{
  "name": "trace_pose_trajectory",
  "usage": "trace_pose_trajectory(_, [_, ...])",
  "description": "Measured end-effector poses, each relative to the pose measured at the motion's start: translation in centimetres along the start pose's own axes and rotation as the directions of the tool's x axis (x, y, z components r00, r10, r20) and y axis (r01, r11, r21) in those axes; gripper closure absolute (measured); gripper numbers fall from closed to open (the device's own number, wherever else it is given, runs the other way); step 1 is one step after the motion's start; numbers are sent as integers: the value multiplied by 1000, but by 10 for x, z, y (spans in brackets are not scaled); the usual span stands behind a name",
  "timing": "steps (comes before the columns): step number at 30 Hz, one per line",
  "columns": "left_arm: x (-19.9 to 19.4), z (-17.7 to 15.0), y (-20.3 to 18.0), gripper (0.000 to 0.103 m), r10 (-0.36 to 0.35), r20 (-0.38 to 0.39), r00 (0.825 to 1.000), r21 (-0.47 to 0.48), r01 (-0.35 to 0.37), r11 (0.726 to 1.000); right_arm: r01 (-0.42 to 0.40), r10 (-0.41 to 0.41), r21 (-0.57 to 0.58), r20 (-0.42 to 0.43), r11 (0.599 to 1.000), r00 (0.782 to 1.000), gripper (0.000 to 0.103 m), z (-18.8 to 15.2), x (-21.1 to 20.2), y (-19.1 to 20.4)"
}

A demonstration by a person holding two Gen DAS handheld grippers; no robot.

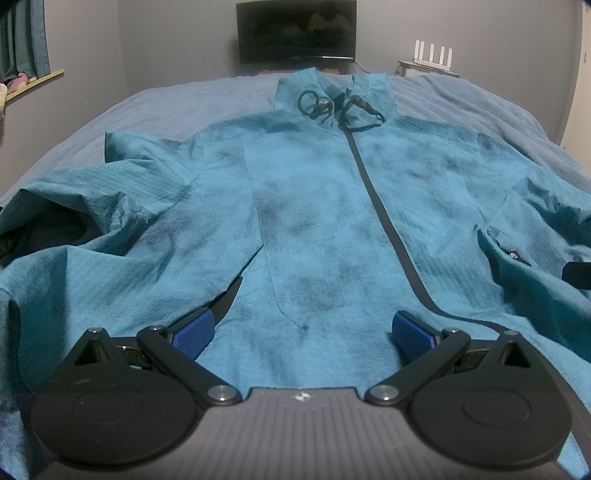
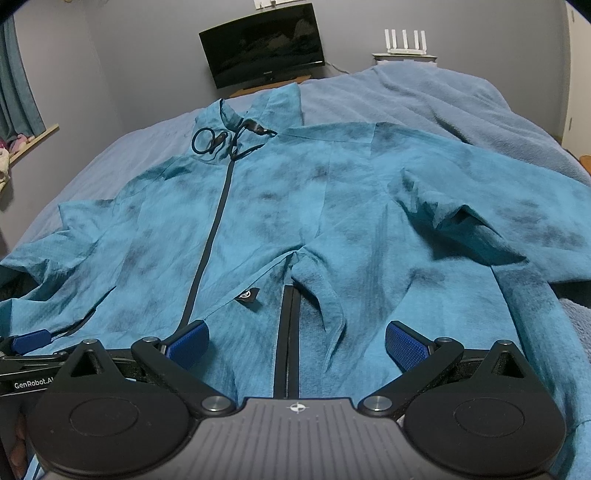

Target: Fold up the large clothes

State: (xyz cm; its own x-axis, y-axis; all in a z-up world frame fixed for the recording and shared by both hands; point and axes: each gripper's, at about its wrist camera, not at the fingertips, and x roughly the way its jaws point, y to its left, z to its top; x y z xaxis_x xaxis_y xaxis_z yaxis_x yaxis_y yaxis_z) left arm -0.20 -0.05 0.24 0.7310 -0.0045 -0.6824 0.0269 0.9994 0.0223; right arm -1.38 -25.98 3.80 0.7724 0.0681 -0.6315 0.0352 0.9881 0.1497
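A large teal jacket (image 1: pixel 317 206) lies front-up on the bed, collar away from me, its dark zipper (image 1: pixel 376 199) running down the middle. Black drawcords (image 1: pixel 340 107) curl at the collar. Both sleeves lie bunched out to the sides. My left gripper (image 1: pixel 303 332) hovers open over the hem, left of the zipper, nothing between its blue pads (image 1: pixel 194 330). In the right wrist view the same jacket (image 2: pixel 332 206) fills the frame. My right gripper (image 2: pixel 295 341) is open above the hem by a dark pocket zipper (image 2: pixel 288 332). The left gripper's blue fingertip (image 2: pixel 31 339) shows at far left.
A blue-grey blanket (image 2: pixel 424 96) covers the bed and bunches up at the far right. A dark monitor (image 1: pixel 297 31) stands against the back wall, with a white router (image 1: pixel 432 55) on a stand beside it. A curtain and window sill (image 1: pixel 35 83) are at left.
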Motion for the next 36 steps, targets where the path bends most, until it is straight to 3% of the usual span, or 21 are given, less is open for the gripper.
trace_pose_trajectory(3, [-18, 3, -2, 0, 11, 92, 996, 20, -13, 1000, -25, 25, 22, 40, 999, 999, 0, 2, -7, -3])
trace_pose_trajectory(8, [-59, 44, -10, 0, 26, 268, 963, 87, -51, 995, -86, 62, 111, 207, 990, 976, 0, 18, -35, -21])
trace_pose_trajectory(12, [-85, 86, 1, 0, -31, 361, 932, 74, 4, 997, 1, -56, 166, 324, 986, 944, 0, 39, -61, -47])
trace_pose_trajectory(14, [-89, 101, 9, 0, -41, 416, 908, 54, 20, 998, 2, -73, 211, 329, 978, 942, 0, 48, -69, -71])
trace_pose_trajectory(16, [-81, 107, 17, 0, -17, 430, 903, 20, 10, 1000, -8, -90, 288, 328, 958, 940, 0, 54, -75, -103])
trace_pose_trajectory(17, [-71, 110, 20, 0, -6, 407, 913, 6, 4, 1000, -10, -103, 328, 325, 945, 940, 0, 56, -77, -122])
trace_pose_trajectory(19, [-50, 110, 26, 0, -15, 284, 959, -4, 17, 1000, 31, -164, 414, 290, 910, 943, 0, 56, -78, -155])
trace_pose_trajectory(21, [-30, 104, 34, 0, -43, 186, 982, -28, 50, 998, 73, -213, 492, 234, 867, 949, 0, 51, -77, -188])
trace_pose_trajectory(23, [-14, 88, 41, 0, -33, 140, 990, -79, 45, 996, 91, -245, 588, 188, 804, 951, 0, 38, -75, -218])
trace_pose_trajectory(25, [3, 76, 46, 0, -18, 77, 997, -102, 26, 994, 66, -230, 707, 139, 704, 963, 1, 23, -65, -244])
trace_pose_trajectory(27, [17, 71, 49, 0, -26, 39, 999, -102, 29, 994, 45, -203, 788, 103, 614, 974, 7, 11, -53, -263])
trace_pose_trajectory(28, [22, 70, 49, 0, -31, 29, 999, -100, 34, 994, 55, -208, 807, 84, 588, 975, 9, 8, -47, -266])
trace_pose_trajectory(33, [36, 71, 49, 0, -60, -1, 998, -92, 60, 994, 103, -245, 845, 34, 525, 969, 19, 3, -19, -275])
trace_pose_trajectory(36, [54, 74, 49, 0, -62, -40, 997, -96, 58, 994, 120, -243, 857, 6, 501, 970, 33, 4, -1, -283])
